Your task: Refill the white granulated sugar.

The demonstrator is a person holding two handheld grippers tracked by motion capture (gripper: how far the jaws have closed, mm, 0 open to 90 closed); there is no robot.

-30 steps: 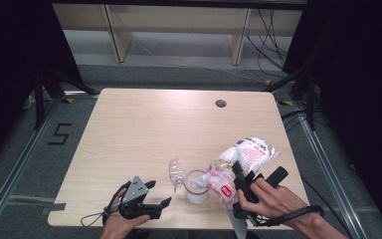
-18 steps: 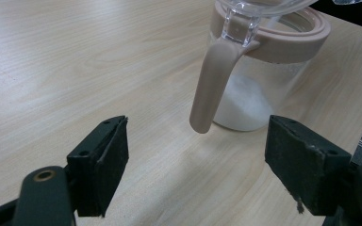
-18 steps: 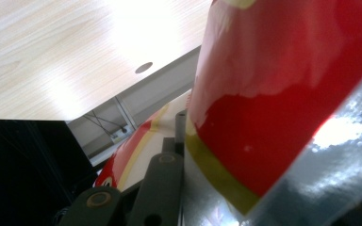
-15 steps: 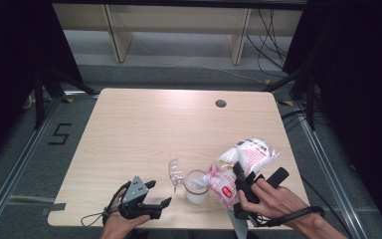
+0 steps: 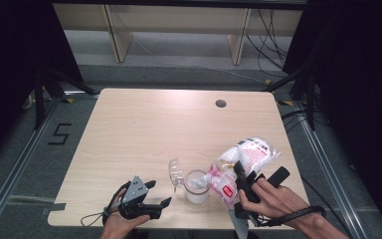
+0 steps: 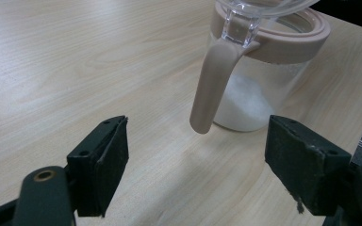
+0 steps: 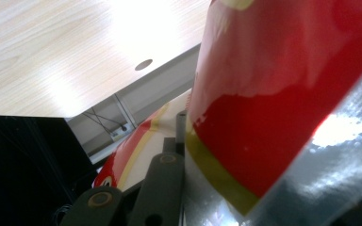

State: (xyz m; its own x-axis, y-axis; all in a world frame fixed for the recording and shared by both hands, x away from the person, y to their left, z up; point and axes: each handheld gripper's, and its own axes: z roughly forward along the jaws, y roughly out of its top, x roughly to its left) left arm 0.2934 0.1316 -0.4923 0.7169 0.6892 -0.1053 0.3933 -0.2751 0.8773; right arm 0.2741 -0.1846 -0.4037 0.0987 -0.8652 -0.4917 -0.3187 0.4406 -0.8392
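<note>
Red-and-white plastic, a bag [image 5: 241, 162] with white contents, was clamped in our right gripper [image 5: 240, 185], whose jaws were closed tight on its film; in the right gripper view the red print pressed right up against the jaws. In the high view the bag lay tilted, its lower end leaning toward the clear jar [image 5: 197, 185] just beside it, near the front edge of the table [image 5: 144, 129]. The jar stood upright with its hinged clear lid [image 5: 174, 172] flipped open to the left and a little white powder [image 6: 245, 101] at the bottom, its beige handle [image 6: 212, 87] hanging down the side. Our left gripper [image 5: 146, 198] rested apart from the jar, jaws spread wide and holding nothing, pointed at it. We judged the step to be pouring from bag into jar. Next, the bag's mouth would need to sit over the jar's rim, perhaps with the left gripper steadying the jar so it wouldn't tip.
</note>
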